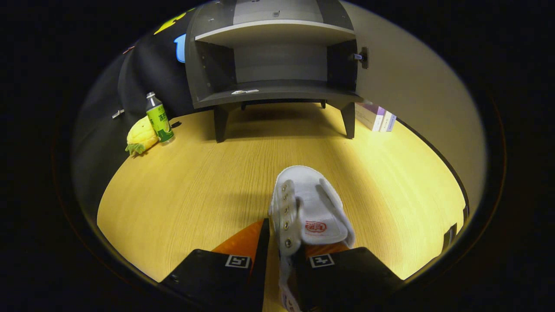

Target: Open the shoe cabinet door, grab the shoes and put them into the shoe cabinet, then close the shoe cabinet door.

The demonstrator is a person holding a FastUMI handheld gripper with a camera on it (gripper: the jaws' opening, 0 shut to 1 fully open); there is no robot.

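A white canvas shoe (310, 203) with metal eyelets and a red mark on its tongue hangs between my fingers. My gripper (279, 249) is shut on the shoe, pinching its left side wall and eyelet strip, with the toe pointing ahead toward the cabinet. The shoe is lifted above the wooden table (195, 186). Well beyond the fingers stands the dark grey shoe cabinet (273, 56) on short legs. Its door (412, 86) is swung open to the right, and its lower shelf (277, 93) and upper shelf (277, 30) are bare apart from a small label.
A green drink bottle (158, 118) and a yellow pineapple plush toy (141, 136) stand left of the cabinet near the black cloth wall. Some books (378, 118) lie right of the cabinet, under the open door. Bare tabletop stretches between the shoe and the cabinet.
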